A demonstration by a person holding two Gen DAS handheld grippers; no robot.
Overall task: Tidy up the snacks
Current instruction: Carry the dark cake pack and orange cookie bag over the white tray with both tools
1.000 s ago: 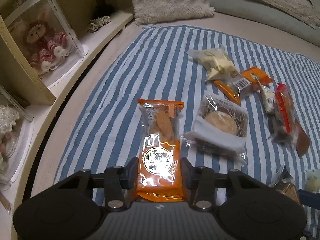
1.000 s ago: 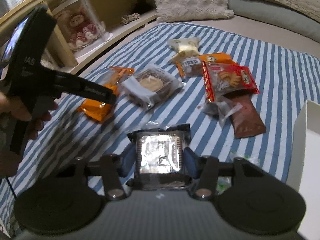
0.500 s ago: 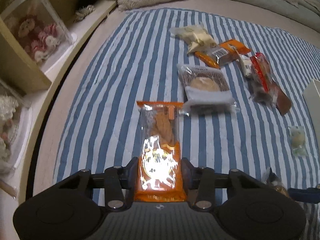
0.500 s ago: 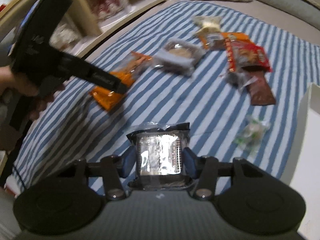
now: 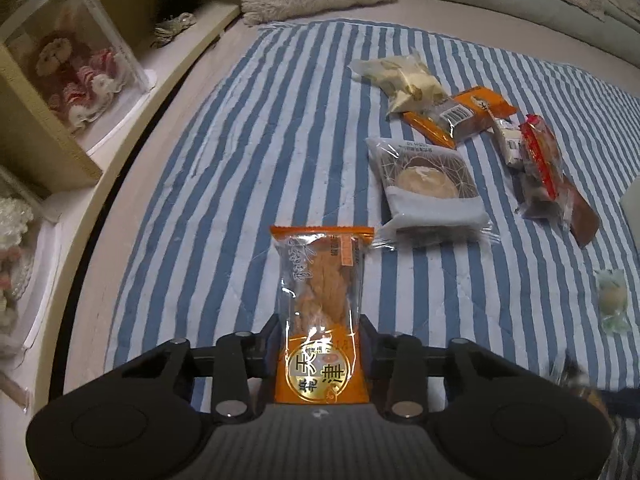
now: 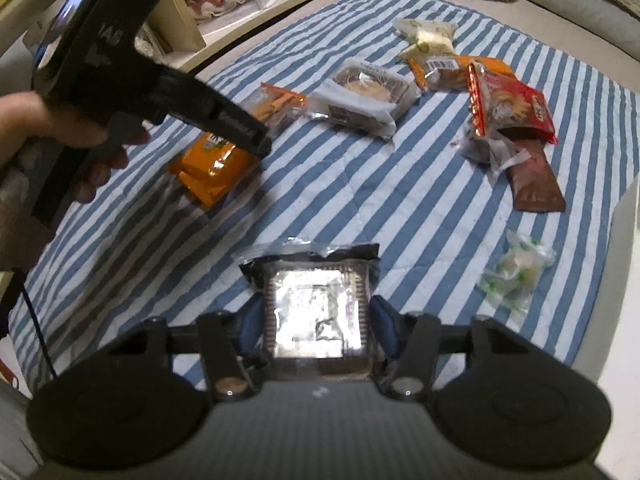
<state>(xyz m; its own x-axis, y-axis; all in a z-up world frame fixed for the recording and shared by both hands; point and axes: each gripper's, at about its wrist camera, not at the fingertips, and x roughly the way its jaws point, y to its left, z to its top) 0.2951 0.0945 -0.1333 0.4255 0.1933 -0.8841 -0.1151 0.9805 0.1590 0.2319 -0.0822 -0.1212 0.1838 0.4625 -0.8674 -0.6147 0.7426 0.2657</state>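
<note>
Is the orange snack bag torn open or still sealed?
Still sealed, as far as shows. The orange snack bag, pinched in the left gripper, has an unbroken crimped top edge, and the pastry sits inside.

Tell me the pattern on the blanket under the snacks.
Blue and white stripes on the blanket, clearest in the left wrist view.

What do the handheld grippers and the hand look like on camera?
Both grippers, left gripper and right gripper, are matte black with round base discs and silver screws. The right has blue pads. The left shows white lettering, a thin black cable and a bare left hand.
</note>
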